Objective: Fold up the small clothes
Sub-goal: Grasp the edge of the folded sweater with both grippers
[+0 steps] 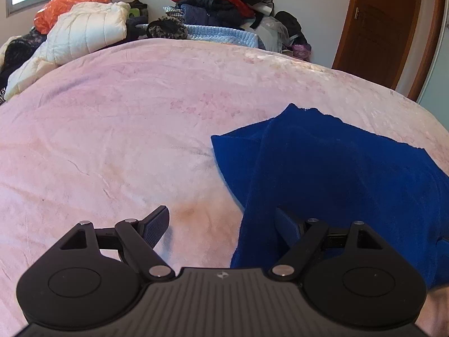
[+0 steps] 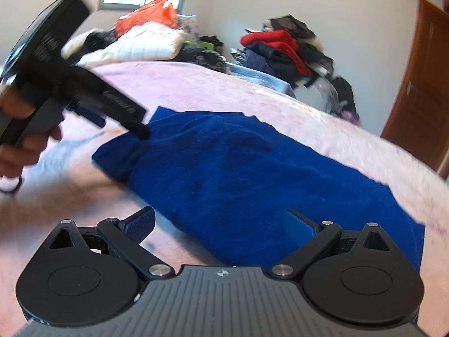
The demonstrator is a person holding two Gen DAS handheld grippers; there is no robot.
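On the pink bed a blue cloth lies half-folded; both grippers, left and right, hover wide open, empty, likely seeking edges to grab.

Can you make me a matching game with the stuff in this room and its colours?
Things:
1. blanket covering the bed
2. cloth lying on the blanket
3. plastic bag by the window
4. door

Colours:
A. orange
B. brown
C. pink
D. dark blue

Pairs: 1-C, 2-D, 3-A, 4-B
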